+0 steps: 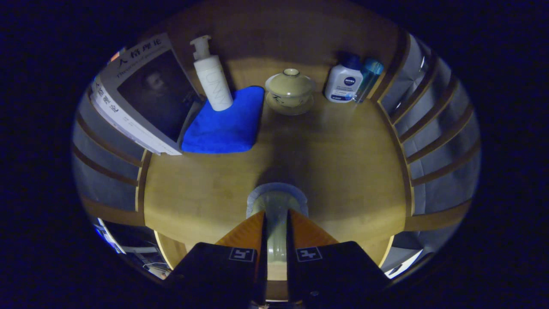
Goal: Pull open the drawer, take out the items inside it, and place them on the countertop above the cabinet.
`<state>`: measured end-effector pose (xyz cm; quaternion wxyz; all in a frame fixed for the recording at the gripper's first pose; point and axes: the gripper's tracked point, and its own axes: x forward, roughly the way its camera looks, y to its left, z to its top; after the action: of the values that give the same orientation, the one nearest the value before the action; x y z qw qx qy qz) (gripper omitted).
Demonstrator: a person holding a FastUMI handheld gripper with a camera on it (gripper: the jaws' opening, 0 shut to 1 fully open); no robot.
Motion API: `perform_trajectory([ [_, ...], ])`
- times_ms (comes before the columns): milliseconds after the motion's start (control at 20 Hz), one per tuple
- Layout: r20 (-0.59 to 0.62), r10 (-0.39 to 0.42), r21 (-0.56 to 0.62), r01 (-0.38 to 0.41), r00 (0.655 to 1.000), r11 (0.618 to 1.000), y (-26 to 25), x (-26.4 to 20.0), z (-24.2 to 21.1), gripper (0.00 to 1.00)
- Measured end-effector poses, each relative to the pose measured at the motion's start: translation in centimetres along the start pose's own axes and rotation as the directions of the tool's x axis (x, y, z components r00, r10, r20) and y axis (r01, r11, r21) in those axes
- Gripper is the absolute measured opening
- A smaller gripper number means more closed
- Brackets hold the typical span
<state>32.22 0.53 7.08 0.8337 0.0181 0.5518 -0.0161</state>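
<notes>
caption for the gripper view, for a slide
Gripper shut on a pale cup above the wooden countertop.

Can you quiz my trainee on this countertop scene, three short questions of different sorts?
1. True or false: the tongs grip a pale cup between both fingers.
2. What does the pump bottle stand on? A) the book B) the blue cloth C) the saucer
3. Fill in: the lidded bowl sits on a ____ on the countertop.

Key:
1. True; both fingers press on the cup.
2. B, the blue cloth, beside the book.
3. Saucer, between the cloth and the white bottle.
</notes>
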Motion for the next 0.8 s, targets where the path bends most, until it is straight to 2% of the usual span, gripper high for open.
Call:
perform_trajectory([
  [50,0.000,0.002,-0.003,-0.002,1.000,1.000,0.0,-0.1,0.2,0.22],
  [400,0.066,-0.010,-0.005,0.011,0.998,1.000,-0.8,0.3,0.6,0.42],
  [550,0.098,0.035,0.005,-0.036,0.995,0.999,-0.4,0.3,0.8,0.50],
  [800,0.183,0.044,0.005,-0.045,0.982,0.999,-0.3,-1.4,1.1,0.50],
])
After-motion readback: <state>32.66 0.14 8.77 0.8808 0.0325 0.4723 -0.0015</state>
